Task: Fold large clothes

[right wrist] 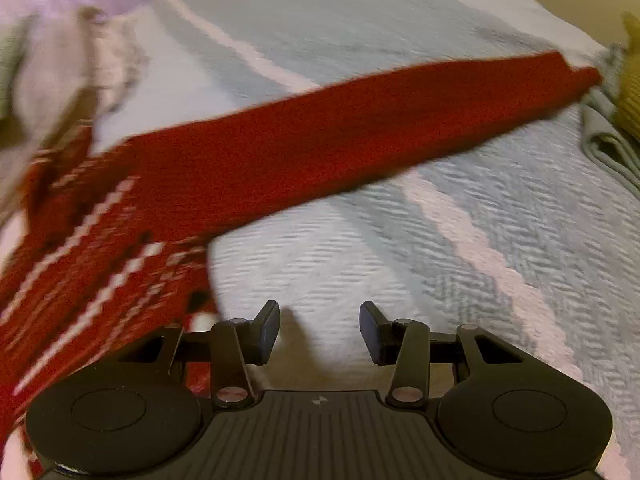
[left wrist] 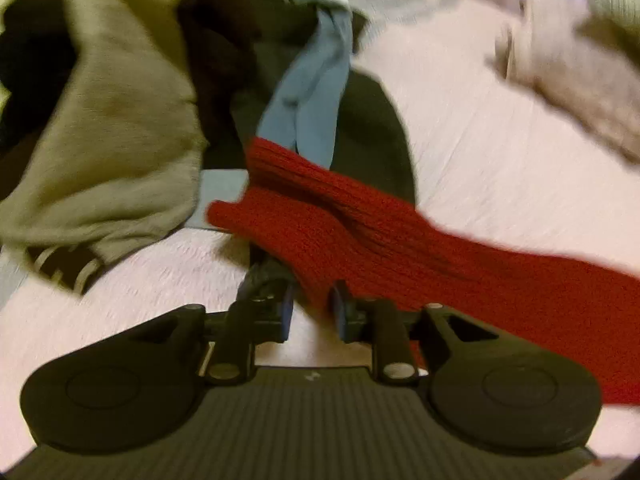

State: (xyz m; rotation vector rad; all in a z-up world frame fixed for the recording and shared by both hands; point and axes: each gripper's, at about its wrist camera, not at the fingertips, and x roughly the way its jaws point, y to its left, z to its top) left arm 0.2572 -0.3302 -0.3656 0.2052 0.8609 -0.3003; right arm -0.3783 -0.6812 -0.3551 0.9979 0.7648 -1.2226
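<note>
Red sweater (left wrist: 360, 224) lies on the bed (left wrist: 500, 128), sleeve (right wrist: 340, 140) stretched out. Left hand-held gripper (left wrist: 311, 316) pinches the sweater's edge. Right hand-held gripper (right wrist: 319, 332) is spread, empty, just right of the sweater.

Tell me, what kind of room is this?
Probably a bedroom. The clothes lie on what looks like a bed with a pale woven bedspread. A red knitted sweater is spread over it, and a pile of clothes waits nearby for folding.
</note>
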